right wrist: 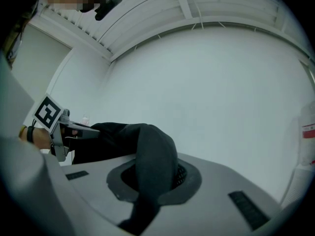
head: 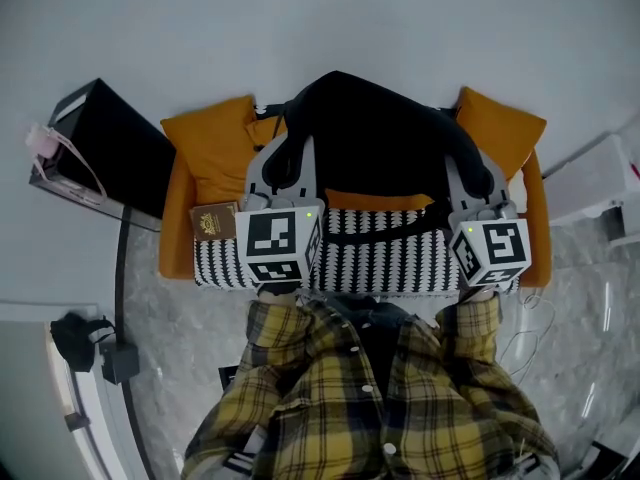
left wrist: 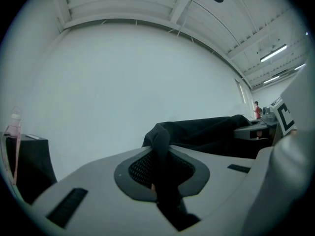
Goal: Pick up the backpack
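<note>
- Nearest, at the front edge of the seat (head: 176,240): the left gripper (head: 289,158) and the right gripper (head: 470,173) are both held out over it, pointing level towards the wall behind the seat.
- Left gripper: its own view shows the jaws drawn together on a narrow fold of black fabric belonging to the backpack (head: 372,126). Grip judged secure.
- Right gripper: its jaws are likewise clamped on a thicker black fold or strap of the backpack.
- The backpack is slung between the two grippers, above the middle of the seat and over its striped cover (head: 400,260).
- A small brown booklet (head: 213,221) lies on the seat's left end, apart from the backpack.
- Orange cushions (head: 206,144) stand at the back of the seat, one either side of the backpack.
- A black box (head: 112,140) sits beyond the seat's left side.
- Progress: grasp done on both sides, and the bag appears carried by the grippers. Whether its underside is clear of the seat cannot be told. Remaining, in my judgement: raise it fully clear and hold it steady.
</note>
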`<state>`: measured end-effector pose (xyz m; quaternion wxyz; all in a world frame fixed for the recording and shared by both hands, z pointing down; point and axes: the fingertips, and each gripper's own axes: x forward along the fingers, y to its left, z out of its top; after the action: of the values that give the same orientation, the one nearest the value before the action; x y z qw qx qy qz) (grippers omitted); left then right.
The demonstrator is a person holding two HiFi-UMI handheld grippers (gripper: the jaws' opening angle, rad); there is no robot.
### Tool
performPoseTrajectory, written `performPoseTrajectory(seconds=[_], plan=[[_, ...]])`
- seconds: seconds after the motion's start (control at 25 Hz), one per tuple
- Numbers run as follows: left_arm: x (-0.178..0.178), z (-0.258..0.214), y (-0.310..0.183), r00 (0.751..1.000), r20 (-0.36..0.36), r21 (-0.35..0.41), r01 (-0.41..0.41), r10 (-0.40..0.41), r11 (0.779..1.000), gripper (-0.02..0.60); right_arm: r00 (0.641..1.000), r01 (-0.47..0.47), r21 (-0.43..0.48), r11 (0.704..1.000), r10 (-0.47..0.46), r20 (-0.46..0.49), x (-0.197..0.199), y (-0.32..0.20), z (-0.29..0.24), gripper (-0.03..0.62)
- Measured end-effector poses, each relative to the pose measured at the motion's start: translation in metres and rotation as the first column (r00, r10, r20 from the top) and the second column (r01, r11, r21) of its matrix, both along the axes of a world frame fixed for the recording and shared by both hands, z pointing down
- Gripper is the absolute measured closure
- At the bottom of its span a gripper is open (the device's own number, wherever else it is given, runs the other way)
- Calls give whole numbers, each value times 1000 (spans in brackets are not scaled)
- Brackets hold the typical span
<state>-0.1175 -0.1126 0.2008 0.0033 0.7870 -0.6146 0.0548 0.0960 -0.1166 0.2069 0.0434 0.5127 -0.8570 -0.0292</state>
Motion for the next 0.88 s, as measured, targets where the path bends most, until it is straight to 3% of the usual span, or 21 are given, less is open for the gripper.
performPoseTrajectory(seconds=[0.88], plan=[[-1, 17, 0, 999, -32, -31, 14, -15, 999, 531, 1000, 22, -36, 999, -21, 13, 0, 1, 16, 549]])
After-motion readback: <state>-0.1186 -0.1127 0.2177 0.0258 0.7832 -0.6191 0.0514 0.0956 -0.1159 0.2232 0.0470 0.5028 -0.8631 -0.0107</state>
